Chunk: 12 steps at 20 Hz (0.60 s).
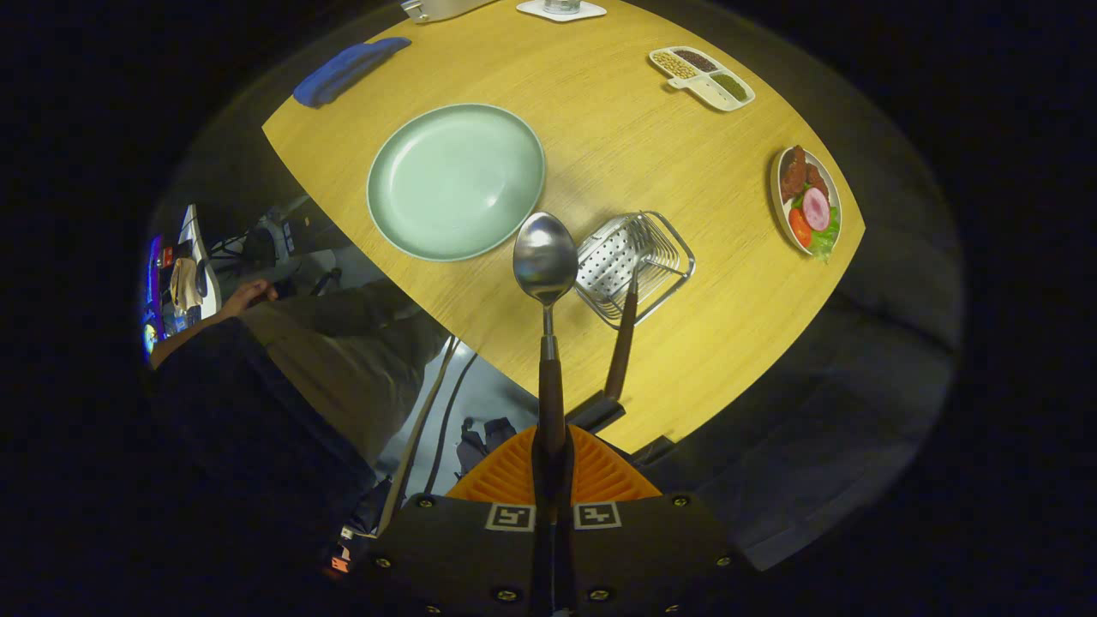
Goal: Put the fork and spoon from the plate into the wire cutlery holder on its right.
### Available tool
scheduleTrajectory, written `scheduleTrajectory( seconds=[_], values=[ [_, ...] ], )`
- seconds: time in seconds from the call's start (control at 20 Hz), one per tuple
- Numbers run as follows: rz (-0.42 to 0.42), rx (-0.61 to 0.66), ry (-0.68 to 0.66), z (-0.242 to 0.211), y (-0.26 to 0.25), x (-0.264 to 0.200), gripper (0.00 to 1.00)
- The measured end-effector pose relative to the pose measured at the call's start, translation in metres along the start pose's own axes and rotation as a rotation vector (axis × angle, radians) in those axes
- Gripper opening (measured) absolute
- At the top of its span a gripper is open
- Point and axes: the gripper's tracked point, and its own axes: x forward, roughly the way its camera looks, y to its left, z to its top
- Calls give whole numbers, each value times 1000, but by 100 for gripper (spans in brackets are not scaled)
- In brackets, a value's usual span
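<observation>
tool (pixel 551 463): closed on the spoon's handle, both fingers pinching it, held high above the counter edge
spoon (pixel 546 257): upright in the tool, dark wooden handle, metal bowl pointing away from the fingers; in view the bowl sits between the plate and the holder, lifted off the counter
fork (pixel 624 338): already in the holder, tines down inside, wooden handle leaning out over the near rim toward the tool
wire cutlery holder (pixel 664 248): on the counter just right of the plate, perforated metal insert visible, beyond the fingers and slightly right
plate (pixel 456 180): pale green, empty, on the counter left of the holder
counter (pixel 617 146): light wood grain
blue cloth (pixel 347 70): far left corner of the counter, well apart from the plate
divided tray (pixel 703 77): far side, holds grains or beans in compartments
food dish (pixel 807 201): right edge of the counter, meat, tomato and greens, well apart from the holder
coaster (pixel 561 10): far edge, something standing on it, cut off
person: leg and a hand (pixel 248 296) visible left of the counter, below the tool
</observation>
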Motion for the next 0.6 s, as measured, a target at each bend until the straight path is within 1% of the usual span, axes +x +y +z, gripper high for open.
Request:
scheduleTrajectory(
  seconds=[0.2,0.6],
  values=[
    [-27,-4,59,-14,-19,-7,2],
    [-42,-18,153,-10,-43,2,2]
  ],
)
